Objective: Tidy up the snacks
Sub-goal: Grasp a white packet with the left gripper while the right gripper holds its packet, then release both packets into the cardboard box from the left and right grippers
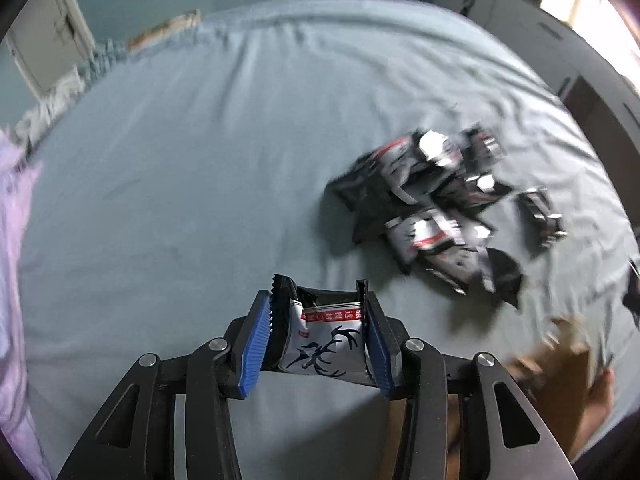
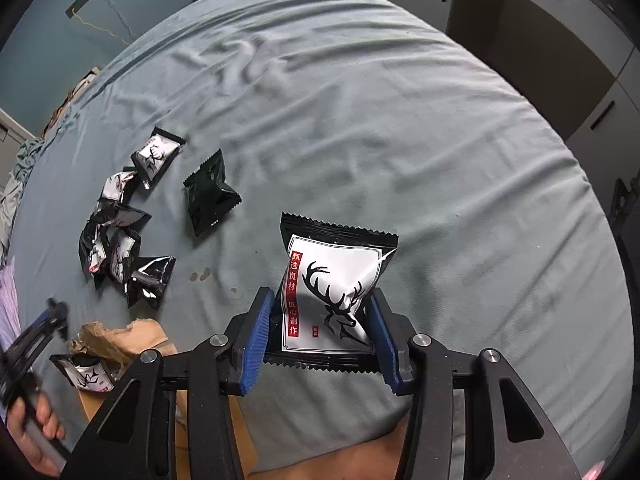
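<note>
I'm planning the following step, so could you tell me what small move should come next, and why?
Probably carry the packet in the left hand-held gripper to the paper bag: both hand-held grippers already clamp packets, and the bag, one packet at its mouth, lies close by.

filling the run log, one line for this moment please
left gripper: shut on deer-print snack packet | right gripper: shut on deer snack packet | loose packets on grey bedsheet

snack pile (image 1: pixel 436 208) motion-blurred, paper bag (image 1: pixel 560 356) smeared
</note>
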`<state>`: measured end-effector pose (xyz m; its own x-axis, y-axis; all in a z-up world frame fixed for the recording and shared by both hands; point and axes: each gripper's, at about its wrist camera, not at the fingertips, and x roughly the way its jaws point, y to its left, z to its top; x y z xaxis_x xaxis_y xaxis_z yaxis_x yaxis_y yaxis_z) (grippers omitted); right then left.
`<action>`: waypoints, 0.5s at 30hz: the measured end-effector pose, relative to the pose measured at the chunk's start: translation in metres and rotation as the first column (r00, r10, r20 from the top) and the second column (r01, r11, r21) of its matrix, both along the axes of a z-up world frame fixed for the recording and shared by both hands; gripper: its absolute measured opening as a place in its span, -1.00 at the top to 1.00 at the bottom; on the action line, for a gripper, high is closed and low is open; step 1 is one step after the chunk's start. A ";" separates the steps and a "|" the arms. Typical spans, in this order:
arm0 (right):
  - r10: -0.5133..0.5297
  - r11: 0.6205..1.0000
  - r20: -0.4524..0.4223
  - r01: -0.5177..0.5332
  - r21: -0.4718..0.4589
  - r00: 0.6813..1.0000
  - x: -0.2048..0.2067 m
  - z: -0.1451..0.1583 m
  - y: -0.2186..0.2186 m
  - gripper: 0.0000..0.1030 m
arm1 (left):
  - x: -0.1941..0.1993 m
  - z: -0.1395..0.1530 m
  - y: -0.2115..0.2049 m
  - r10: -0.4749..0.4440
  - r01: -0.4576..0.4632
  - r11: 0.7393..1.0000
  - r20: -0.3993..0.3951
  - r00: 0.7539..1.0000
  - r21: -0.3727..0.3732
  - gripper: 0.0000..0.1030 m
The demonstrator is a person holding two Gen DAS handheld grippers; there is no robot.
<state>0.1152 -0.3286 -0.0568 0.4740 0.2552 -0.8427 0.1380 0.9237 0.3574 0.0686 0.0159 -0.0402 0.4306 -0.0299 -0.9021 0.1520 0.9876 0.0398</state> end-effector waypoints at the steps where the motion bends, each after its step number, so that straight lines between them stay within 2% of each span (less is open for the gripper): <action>1: 0.001 1.000 0.008 -0.001 -0.007 1.000 -0.003 0.002 0.000 0.11 | -0.016 0.013 -0.002 -0.020 0.020 1.000 0.045 0.999 -0.011 0.16; 6: 0.037 0.999 0.042 -0.035 -0.041 0.998 -0.011 0.009 0.007 0.11 | -0.056 0.028 -0.026 -0.120 0.127 0.990 0.107 0.987 -0.068 0.15; 9: 0.051 0.998 0.051 -0.050 -0.026 0.997 -0.013 0.010 0.006 0.11 | -0.082 0.028 -0.048 -0.265 0.271 0.959 0.080 0.961 -0.076 0.12; 10: 0.055 0.998 0.056 -0.054 -0.021 0.997 -0.015 0.012 0.005 0.11 | -0.093 0.025 -0.060 -0.332 0.335 0.941 0.066 0.941 -0.050 0.11; 12: 0.054 0.998 0.069 -0.053 -0.021 0.996 -0.019 0.014 0.004 0.11 | -0.105 0.019 -0.075 -0.397 0.398 0.918 0.044 0.917 0.004 0.10; 15: 0.076 0.997 0.079 -0.077 -0.002 0.994 -0.024 0.018 0.004 0.11 | -0.112 0.006 -0.092 -0.450 0.448 0.891 0.004 0.893 0.077 0.05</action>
